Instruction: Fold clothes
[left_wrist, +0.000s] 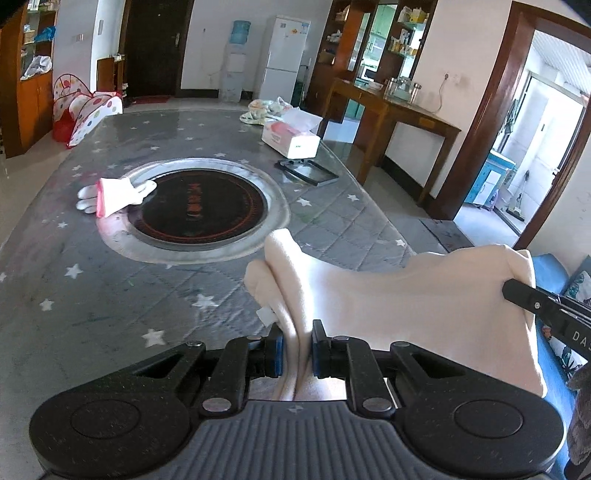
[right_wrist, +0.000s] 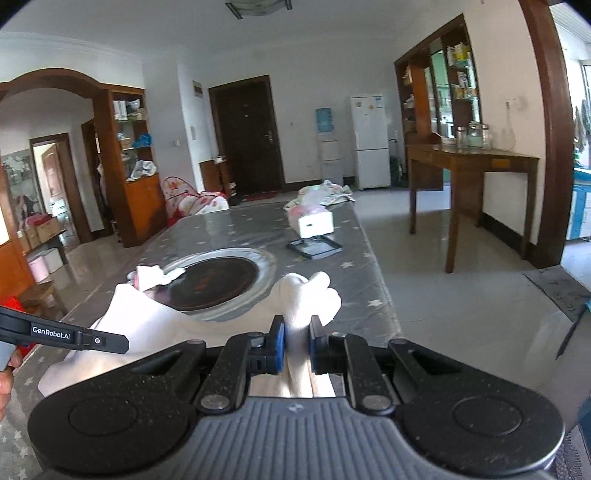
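A cream-white garment (left_wrist: 417, 295) hangs stretched between both grippers above the near end of the grey star-patterned table (left_wrist: 92, 288). My left gripper (left_wrist: 297, 349) is shut on one bunched edge of it. My right gripper (right_wrist: 296, 345) is shut on the other bunched edge (right_wrist: 306, 295). The right gripper also shows at the right edge of the left wrist view (left_wrist: 517, 291), and the left gripper at the left edge of the right wrist view (right_wrist: 118, 341). The lower part of the garment is hidden behind the gripper bodies.
A small white and pink garment (left_wrist: 114, 194) lies by the round black hotplate (left_wrist: 201, 205) set in the table. A tissue box (left_wrist: 291, 138), a black tray (left_wrist: 306, 171) and bunched cloth (left_wrist: 264, 109) sit at the far end. A wooden side table (left_wrist: 399, 118) stands to the right.
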